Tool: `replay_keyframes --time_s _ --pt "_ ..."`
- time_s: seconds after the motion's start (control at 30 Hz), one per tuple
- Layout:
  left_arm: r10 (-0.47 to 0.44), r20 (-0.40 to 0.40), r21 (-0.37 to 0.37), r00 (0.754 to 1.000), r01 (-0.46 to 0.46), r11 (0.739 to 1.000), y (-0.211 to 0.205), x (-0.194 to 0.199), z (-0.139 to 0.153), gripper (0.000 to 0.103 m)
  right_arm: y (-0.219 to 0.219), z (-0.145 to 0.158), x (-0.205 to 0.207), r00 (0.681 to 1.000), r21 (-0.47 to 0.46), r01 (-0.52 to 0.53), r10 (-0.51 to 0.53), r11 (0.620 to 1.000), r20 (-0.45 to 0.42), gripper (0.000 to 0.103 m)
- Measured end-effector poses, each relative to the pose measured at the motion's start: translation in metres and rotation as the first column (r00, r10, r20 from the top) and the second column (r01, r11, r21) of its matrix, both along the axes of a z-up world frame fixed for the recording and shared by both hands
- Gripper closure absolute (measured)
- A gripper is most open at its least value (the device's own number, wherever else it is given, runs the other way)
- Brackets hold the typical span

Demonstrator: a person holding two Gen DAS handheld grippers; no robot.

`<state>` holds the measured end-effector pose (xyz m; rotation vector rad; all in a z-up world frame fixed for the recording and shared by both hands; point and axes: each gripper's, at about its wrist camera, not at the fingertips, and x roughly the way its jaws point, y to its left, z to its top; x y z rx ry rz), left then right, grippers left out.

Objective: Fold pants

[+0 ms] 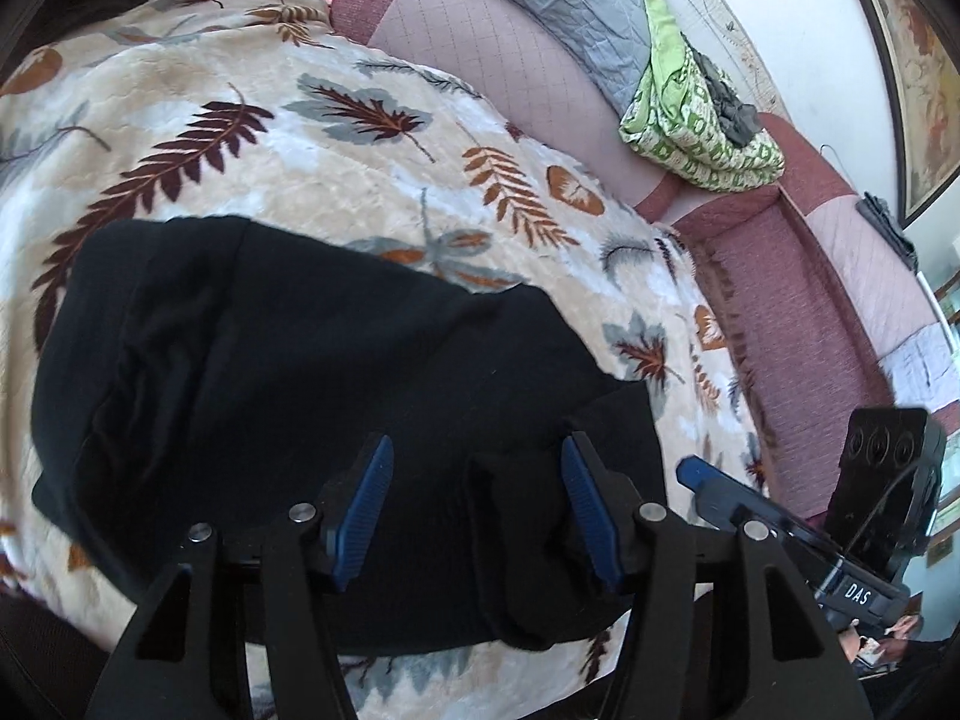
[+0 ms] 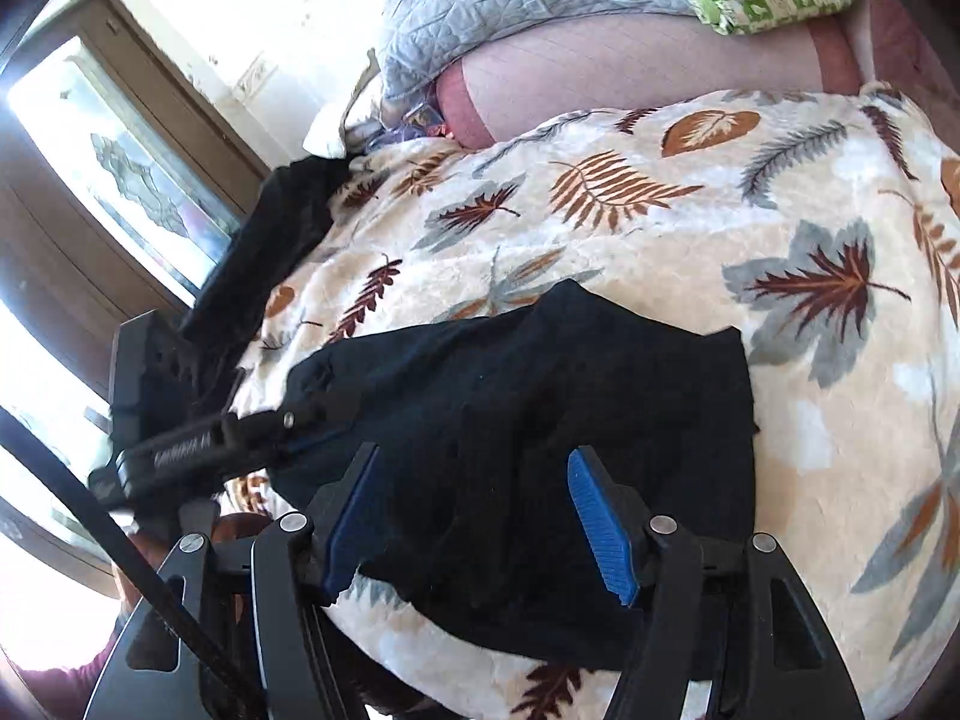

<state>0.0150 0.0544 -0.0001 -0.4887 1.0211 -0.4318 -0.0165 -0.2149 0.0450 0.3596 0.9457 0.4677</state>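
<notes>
Black pants point(image 1: 288, 420) lie in a compact folded bundle on the leaf-print blanket point(image 1: 300, 138) covering the bed, filling your left view from 9 to 5 o'clock. Your left gripper point(image 1: 477, 510) hangs over them with jaws spread, gripping nothing; your right gripper point(image 2: 477, 516) is spread too, at the bundle's near edge. Looks well along, maybe one last fold or smoothing left. A green patterned cloth point(image 1: 696, 114) sits at 2 o'clock by the grey quilt point(image 1: 576, 6); a window point(image 2: 120, 168) glares at 9 o'clock.

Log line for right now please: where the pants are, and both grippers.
black pants folded, flat on leaf blanket | left gripper open above pants | right gripper open above pants | nothing gripped
</notes>
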Motion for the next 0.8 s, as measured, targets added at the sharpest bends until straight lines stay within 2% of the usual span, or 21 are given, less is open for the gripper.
replay_keyframes --time_s 0.07,0.13,0.17,0.2,0.23,0.27,0.37,0.43,0.6,0.7,0.8 --pt "0.010 0.000 0.002 1.000 -0.010 1.000 0.004 -0.005 -0.001 0.046 0.025 -0.005 0.012 1.000 -0.047 -0.021 0.020 0.999 -0.022 0.034" --pt "0.021 0.010 0.001 1.000 -0.021 1.000 0.009 -0.009 -0.002 0.046 0.048 -0.016 0.015 0.998 -0.136 -0.042 0.036 0.990 -0.046 0.034" --pt "0.025 0.014 0.004 1.000 -0.025 1.000 0.012 -0.011 -0.002 0.046 0.055 -0.023 0.020 0.998 -0.179 -0.044 0.035 0.983 -0.055 0.038" --pt "0.031 0.021 0.007 0.999 -0.031 0.999 0.015 -0.013 -0.003 0.046 0.061 -0.033 0.022 0.997 -0.229 -0.043 0.029 0.972 -0.066 0.046" --pt "0.036 0.027 0.004 0.999 -0.036 0.999 0.017 -0.015 -0.003 0.046 0.063 -0.039 0.023 0.997 -0.262 -0.039 0.019 0.964 -0.076 0.079" --pt "0.041 0.038 -0.005 0.998 -0.041 0.999 0.021 -0.017 -0.004 0.046 0.060 -0.046 0.023 0.996 -0.266 -0.030 0.006 0.964 -0.092 0.089" --pt "0.062 0.054 -0.045 0.997 -0.060 0.997 0.031 -0.020 -0.007 0.045 0.032 -0.044 0.019 0.994 -0.116 0.032 -0.043 0.993 -0.096 0.092" --pt "0.081 0.055 -0.088 0.995 -0.076 0.993 0.039 -0.019 -0.010 0.045 0.022 -0.034 0.017 0.996 -0.064 0.042 -0.047 0.997 -0.080 0.092" --pt "0.098 0.052 -0.100 0.994 -0.092 0.991 0.045 -0.020 -0.014 0.045 0.033 -0.014 0.010 0.995 0.052 -0.041 0.045 0.998 -0.085 0.092" --pt "0.100 0.050 -0.101 0.994 -0.095 0.990 0.046 -0.021 -0.012 0.045 0.057 -0.018 0.009 0.991 0.020 -0.089 0.090 0.996 -0.101 0.092" --pt "0.103 0.051 -0.104 0.993 -0.098 0.990 0.049 -0.024 -0.009 0.045 0.078 -0.044 0.017 0.975 -0.025 -0.133 0.126 0.991 -0.183 0.087"
